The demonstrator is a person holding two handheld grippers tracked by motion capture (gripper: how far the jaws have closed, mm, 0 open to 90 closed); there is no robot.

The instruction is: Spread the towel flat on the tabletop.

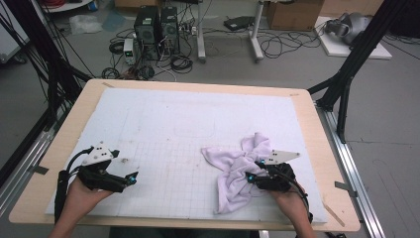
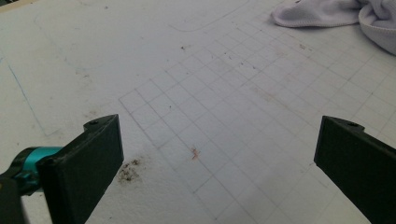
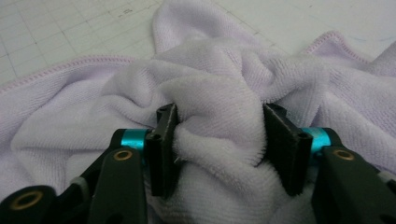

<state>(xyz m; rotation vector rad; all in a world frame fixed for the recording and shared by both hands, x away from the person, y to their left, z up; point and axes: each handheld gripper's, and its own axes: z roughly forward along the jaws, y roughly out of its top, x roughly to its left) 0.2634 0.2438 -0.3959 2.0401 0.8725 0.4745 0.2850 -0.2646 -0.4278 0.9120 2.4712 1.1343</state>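
Squeezing a bunched fold of towel (image 3: 219, 135) lower right: right tongs (image 3: 222, 140), half-closed | left tongs (image 2: 210, 158): wide open, empty, lower left | counter (image 1: 163, 139): white gridded mat

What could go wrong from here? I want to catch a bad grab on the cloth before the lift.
1. The right tongs pinch a thick bunched fold in the middle of the crumpled lilac towel, not an edge, so a lift would likely raise a wad and leave it tangled.
2. The fold bulges past the pads, so it may slip out.
3. The left tongs sit open over the bare gridded mat, far from the towel, so nothing steadies it.
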